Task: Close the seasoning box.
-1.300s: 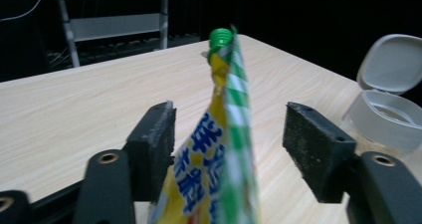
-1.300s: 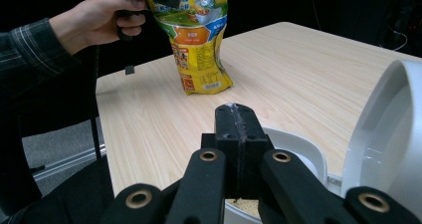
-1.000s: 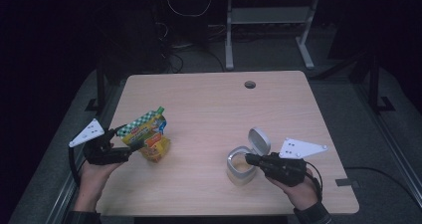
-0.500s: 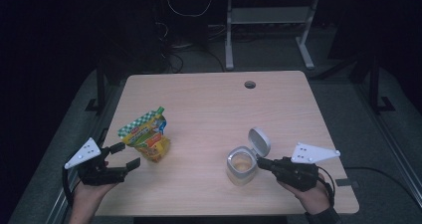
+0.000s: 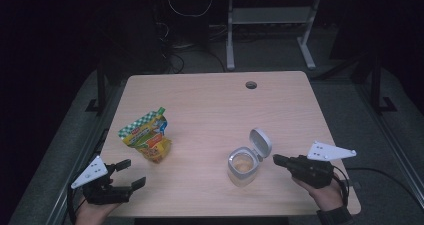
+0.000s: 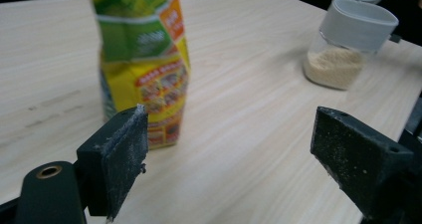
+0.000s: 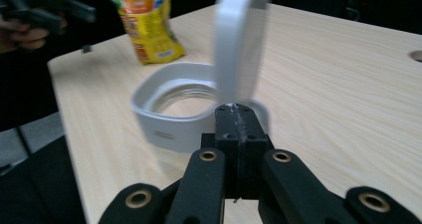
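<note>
Far left, the left gripper (image 5: 129,174) sits at the near-left corner of the table (image 5: 210,105) with its jaws spread wide and nothing between them. Just ahead of it stands the yellow-and-green snack pouch (image 5: 147,136), upright on the wood, and its print is too blurry to make out any brand or words. Over to the right there's a clear jar (image 5: 243,166) with some pale powder in the bottom and its white flip lid (image 5: 260,142) standing open. The right gripper (image 5: 278,159) is clenched tight on nothing, tips just beside the jar.
</note>
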### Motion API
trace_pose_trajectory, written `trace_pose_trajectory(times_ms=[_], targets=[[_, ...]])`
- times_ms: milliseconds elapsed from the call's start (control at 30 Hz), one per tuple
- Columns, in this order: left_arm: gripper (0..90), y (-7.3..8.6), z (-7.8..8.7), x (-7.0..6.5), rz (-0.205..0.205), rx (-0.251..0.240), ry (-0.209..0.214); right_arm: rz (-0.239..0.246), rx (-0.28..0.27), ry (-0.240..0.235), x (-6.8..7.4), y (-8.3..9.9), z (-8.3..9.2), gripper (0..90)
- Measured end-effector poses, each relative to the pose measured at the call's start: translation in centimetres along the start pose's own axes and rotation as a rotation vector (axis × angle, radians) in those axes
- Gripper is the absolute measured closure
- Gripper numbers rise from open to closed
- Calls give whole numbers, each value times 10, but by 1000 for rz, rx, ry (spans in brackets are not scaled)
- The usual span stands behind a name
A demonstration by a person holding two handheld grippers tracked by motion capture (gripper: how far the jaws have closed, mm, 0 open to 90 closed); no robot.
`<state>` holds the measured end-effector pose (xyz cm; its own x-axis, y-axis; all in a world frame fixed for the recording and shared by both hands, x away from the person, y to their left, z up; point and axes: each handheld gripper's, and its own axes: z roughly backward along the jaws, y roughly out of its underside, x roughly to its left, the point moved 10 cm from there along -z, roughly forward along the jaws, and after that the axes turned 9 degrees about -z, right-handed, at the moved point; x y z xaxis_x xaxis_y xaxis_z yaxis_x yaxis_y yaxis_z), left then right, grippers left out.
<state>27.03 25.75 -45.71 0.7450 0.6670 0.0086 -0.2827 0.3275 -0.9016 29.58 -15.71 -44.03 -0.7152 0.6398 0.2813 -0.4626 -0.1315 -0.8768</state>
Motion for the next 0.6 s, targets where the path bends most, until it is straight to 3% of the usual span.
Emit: trace_pose_trajectory(times_ms=[233,600], targets=[[147,2,-5,-5,6,5,19,-35,-52,40,-21,-19,-4,900],[147,6,-11,-7,-3,22,36,-28,-68,21,-19,-41,-24,900]])
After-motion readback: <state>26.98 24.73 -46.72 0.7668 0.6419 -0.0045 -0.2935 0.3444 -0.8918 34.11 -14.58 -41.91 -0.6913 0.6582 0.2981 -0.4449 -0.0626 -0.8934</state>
